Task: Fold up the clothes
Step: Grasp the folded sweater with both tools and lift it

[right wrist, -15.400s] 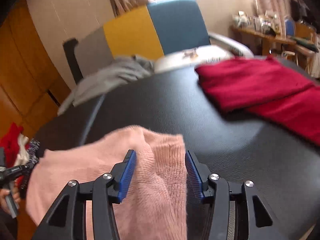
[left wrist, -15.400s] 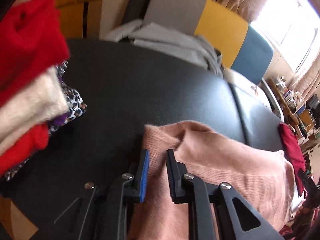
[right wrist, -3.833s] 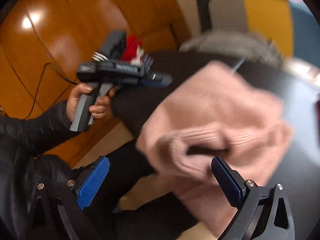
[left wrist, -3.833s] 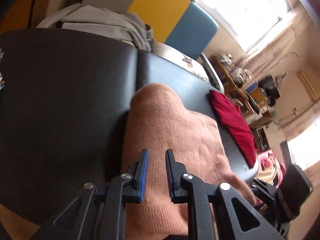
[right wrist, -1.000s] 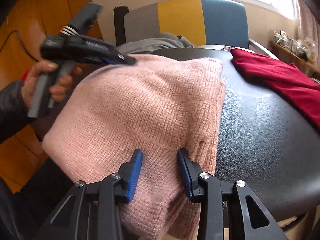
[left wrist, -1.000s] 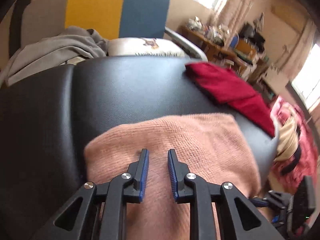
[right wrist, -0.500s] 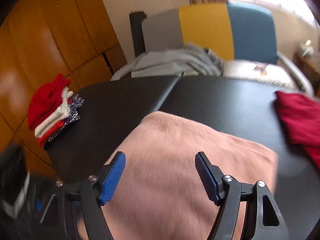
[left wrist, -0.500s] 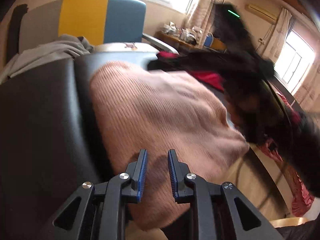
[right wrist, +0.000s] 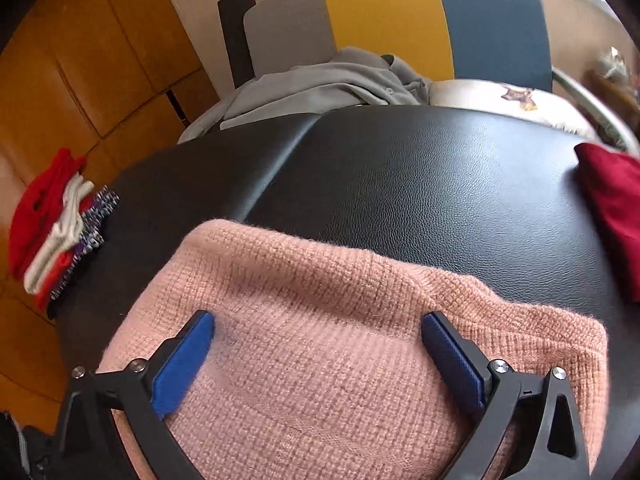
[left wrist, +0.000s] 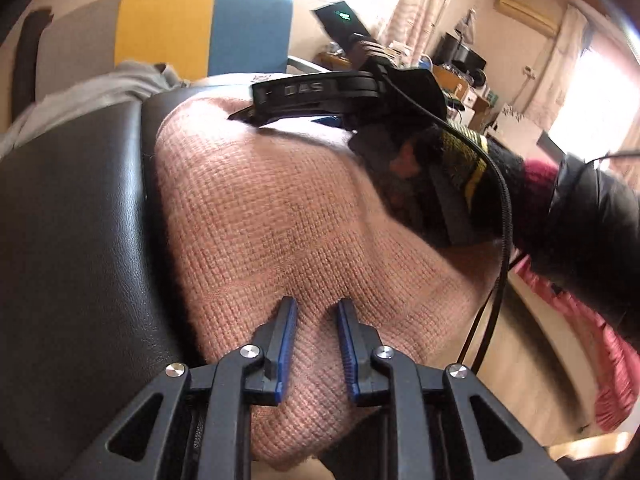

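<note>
A folded pink knit sweater (left wrist: 280, 216) lies on the black padded table (left wrist: 68, 216), its near edge hanging over the front. My left gripper (left wrist: 316, 332) is shut on that near edge, with knit bunched between the blue pads. In the right wrist view the sweater (right wrist: 340, 344) fills the foreground. My right gripper (right wrist: 320, 344) is open wide just above it, its jaws empty. The right gripper also shows from the side in the left wrist view (left wrist: 316, 96), over the sweater's far end.
A stack of folded red, white and patterned clothes (right wrist: 56, 232) sits at the table's left end. A dark red garment (right wrist: 612, 204) lies at the right end. A grey garment (right wrist: 320, 84) lies on the yellow and blue chair (right wrist: 400, 12) behind the table.
My right gripper has let go of the sweater, opened wide and come down low over it. My left gripper keeps its hold on the near edge.
</note>
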{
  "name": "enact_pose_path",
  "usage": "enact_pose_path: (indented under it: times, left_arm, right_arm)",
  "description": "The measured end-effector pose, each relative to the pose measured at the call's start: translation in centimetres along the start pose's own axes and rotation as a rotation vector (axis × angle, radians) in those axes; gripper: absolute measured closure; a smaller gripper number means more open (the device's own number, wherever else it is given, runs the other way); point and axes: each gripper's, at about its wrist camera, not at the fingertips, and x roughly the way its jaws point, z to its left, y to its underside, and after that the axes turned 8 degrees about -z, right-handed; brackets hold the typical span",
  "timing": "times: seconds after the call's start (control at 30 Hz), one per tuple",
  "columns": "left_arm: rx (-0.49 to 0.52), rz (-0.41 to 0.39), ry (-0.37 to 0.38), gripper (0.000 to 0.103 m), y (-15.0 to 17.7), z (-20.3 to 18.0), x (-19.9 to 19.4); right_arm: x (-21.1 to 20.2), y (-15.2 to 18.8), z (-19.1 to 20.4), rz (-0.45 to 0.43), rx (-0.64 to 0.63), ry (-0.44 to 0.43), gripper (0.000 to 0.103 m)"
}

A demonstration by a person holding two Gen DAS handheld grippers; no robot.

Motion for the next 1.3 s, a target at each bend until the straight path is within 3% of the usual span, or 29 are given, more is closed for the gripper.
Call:
enact_pose_path:
  times: [0.1,0.3,0.37,0.57,0.67,0.73,0.87,0.97,1.07,1.13,1.23,1.3]
  left_arm:
    - [-0.092,0.005,-0.003,0.081,-1.6,1.5,-0.9]
    - [-0.149,-0.051,-0.145,0.076,-5.8,4.3,-3.1]
    - [-0.189,-0.026,-0.132,0.075,-7.1,5.5,-2.5]
    - [-0.257,0.016,-0.088,0.073,-9.8,7.6,0.7]
    - [-0.328,0.011,-0.042,0.061,-9.9,9.3,2.0]
    - [-0.374,0.011,0.012,0.057,-9.7,10.5,2.6]
    - [-0.407,0.002,0.077,0.036,-8.9,11.5,4.1]
    - [-0.435,-0.022,0.122,0.029,-7.8,11.9,4.9]
    - [-0.514,-0.04,0.212,0.028,-6.3,12.6,4.7]
    - [-0.535,-0.042,0.234,0.028,-5.7,12.6,4.7]
    - [-0.453,-0.024,0.232,0.028,-6.5,11.1,5.4]
    - [-0.356,-0.003,0.197,0.019,-7.1,9.5,6.3]
  right_arm:
    - [-0.9,-0.1,0.3,-0.005,0.017,-0.001,0.0]
    - [-8.5,0.6,0.5,-0.133,0.104,-0.092,0.0]
    - [-11.1,1.8,-0.7,-0.149,0.165,-0.119,0.0]
    - [-15.1,7.1,-6.1,-0.087,0.328,-0.065,0.0]
    - [-14.9,8.5,-8.0,-0.068,0.38,-0.065,0.0]
    - [-13.9,9.0,-8.8,-0.055,0.418,-0.117,0.0]
    - [-11.3,8.5,-8.2,-0.047,0.414,-0.204,0.0]
    - [-10.2,8.0,-7.9,-0.033,0.421,-0.249,0.0]
    - [-10.1,8.1,-7.4,-0.021,0.38,-0.276,0.0]
    - [-10.2,8.4,-7.1,-0.023,0.341,-0.284,0.0]
    - [-10.3,8.7,-6.7,-0.027,0.299,-0.275,0.0]
    - [-10.3,8.7,-6.1,-0.014,0.26,-0.256,0.0]
